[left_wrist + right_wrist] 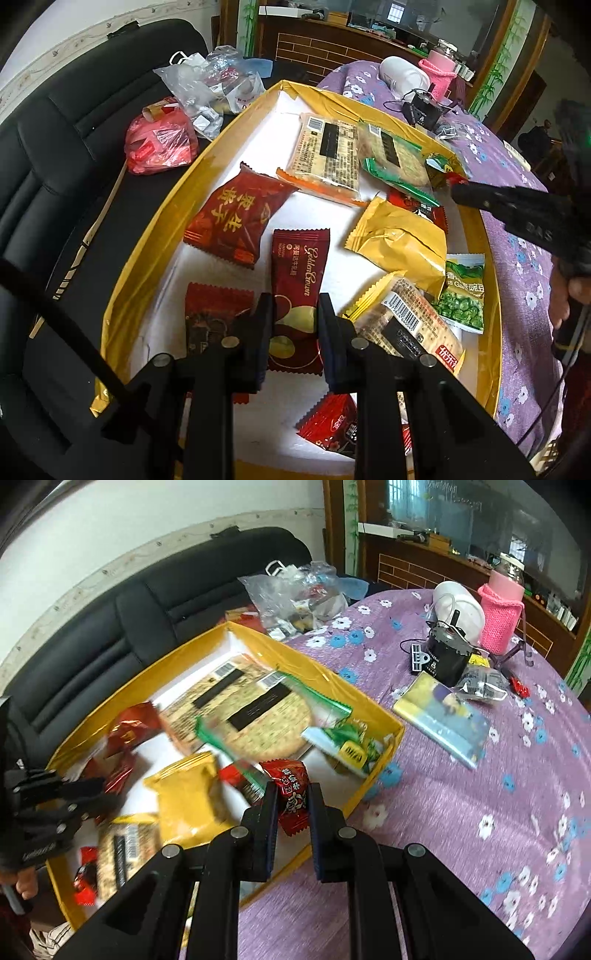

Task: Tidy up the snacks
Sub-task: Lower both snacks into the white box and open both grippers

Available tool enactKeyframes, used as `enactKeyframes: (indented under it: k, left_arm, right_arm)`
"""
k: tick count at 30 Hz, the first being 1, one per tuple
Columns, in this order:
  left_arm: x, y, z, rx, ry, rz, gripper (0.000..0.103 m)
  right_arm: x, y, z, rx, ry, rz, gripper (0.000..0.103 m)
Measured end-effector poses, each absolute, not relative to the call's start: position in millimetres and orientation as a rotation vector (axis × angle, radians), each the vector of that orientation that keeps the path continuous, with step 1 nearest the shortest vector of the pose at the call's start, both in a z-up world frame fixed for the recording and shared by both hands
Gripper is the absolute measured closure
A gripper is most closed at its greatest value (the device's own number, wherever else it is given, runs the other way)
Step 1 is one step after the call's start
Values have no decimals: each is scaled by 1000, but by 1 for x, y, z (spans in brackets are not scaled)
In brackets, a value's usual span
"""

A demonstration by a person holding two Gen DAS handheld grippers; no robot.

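A yellow-rimmed box (155, 236) with a white floor holds several snack packets: a red bag (232, 221), a yellow pouch (399, 240), green peas (463, 295) and cracker packs (328, 155). My left gripper (294, 314) is shut on a dark red Golden Crown packet (299, 266) low over the box's near end. My right gripper (291, 797) is shut on a small red candy packet (291, 786) above the box's right rim (373, 709). In the left wrist view the right gripper (456, 190) reaches in from the right. The left gripper (99, 786) shows blurred at the left of the right wrist view.
The box sits on a purple flowered tablecloth (461, 812). On it lie a booklet (443, 720), a black device (443, 661), a white jar (458, 605) and a pink-sleeved bottle (500, 616). Plastic bags (207, 85) and a red bag (159, 144) lie on a black sofa (55, 147).
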State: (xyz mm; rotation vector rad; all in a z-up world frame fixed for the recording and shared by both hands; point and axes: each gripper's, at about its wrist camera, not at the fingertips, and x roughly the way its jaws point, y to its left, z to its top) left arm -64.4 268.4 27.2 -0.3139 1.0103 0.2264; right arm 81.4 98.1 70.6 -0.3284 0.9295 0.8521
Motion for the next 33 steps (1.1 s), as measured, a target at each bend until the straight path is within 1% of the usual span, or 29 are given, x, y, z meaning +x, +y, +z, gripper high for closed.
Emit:
enactKeyframes:
  k: [15, 33]
  left_arm:
    - [-61, 256, 28, -211, 1004, 286, 78]
    - [-61, 247, 29, -148, 995, 328, 77]
  right_arm:
    - [81, 121, 50, -454, 922, 788, 90]
    - [76, 113, 56, -408, 934, 823, 89]
